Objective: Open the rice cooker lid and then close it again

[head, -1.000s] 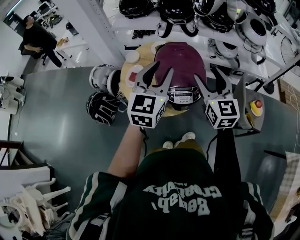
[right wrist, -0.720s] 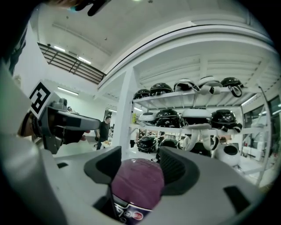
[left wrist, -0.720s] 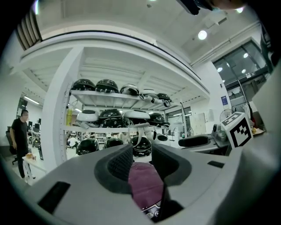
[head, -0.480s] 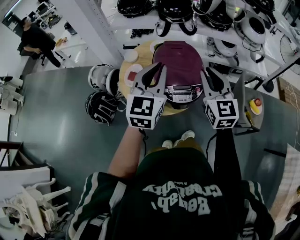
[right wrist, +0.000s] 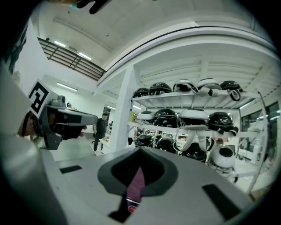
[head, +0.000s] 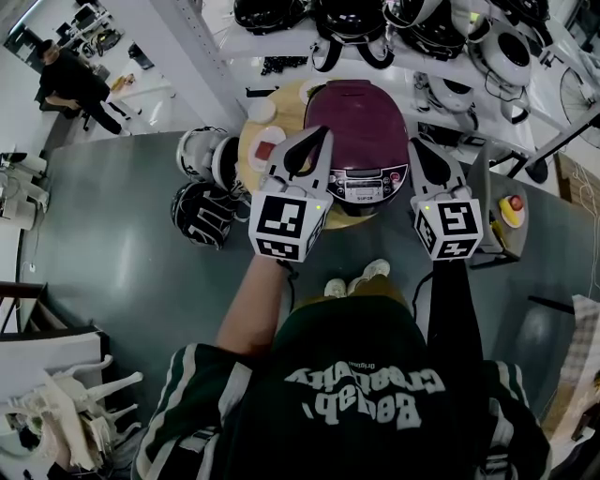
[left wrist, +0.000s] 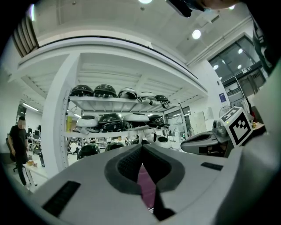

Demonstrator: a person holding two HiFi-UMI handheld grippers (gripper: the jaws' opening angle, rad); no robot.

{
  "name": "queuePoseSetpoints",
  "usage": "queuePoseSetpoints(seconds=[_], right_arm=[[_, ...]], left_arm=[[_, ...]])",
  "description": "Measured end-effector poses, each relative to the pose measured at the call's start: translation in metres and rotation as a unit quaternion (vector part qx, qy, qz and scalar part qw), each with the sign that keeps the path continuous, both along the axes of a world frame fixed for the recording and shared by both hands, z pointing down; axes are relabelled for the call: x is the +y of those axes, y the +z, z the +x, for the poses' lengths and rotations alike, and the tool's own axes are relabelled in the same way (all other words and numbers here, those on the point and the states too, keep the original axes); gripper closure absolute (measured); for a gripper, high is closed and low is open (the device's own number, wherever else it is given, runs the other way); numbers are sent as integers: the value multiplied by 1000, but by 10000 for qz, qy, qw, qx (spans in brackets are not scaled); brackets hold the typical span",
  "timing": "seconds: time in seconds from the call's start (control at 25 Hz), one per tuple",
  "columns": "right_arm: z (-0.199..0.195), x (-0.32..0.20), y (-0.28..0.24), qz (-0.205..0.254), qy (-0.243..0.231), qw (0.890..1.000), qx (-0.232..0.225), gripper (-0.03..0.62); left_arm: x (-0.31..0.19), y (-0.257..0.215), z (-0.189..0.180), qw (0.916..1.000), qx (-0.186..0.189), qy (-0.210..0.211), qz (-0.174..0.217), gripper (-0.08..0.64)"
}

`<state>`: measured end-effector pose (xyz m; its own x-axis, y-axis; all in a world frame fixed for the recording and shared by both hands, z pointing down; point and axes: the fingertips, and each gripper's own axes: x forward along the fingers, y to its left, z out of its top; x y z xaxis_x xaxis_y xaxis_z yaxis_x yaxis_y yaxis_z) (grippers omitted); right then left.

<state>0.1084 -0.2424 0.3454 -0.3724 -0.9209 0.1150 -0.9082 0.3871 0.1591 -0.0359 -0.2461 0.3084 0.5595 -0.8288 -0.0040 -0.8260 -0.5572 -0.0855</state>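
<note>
- We see our right hand-held gripper (right wrist: 139,153) with its jaws just closed, tips meeting, nothing clamped.
- Below the tips shows a purple sliver of rice cooker lid (right wrist: 136,184).
- The left hand-held gripper (right wrist: 90,119) hangs to its left.
- Ahead stands a shelf (right wrist: 175,128) of helmets (right wrist: 164,115).

In both gripper views the closed jaws block nearly all of the rice cooker (left wrist: 144,186), leaving only a purple sliver. In the head view the left gripper (head: 322,133) covers the cooker's left front. The print on its panel (head: 364,185) is too small to read, and the top edge cuts off the helmets (head: 352,19).
</note>
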Motion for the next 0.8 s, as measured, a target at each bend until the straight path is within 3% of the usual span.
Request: queuePoseSetpoints(seconds=[0.8], right_arm=[[0, 8, -1, 21, -27, 9999, 130, 589]], left_arm=[[3, 13, 6, 9998, -29, 74, -183, 560]])
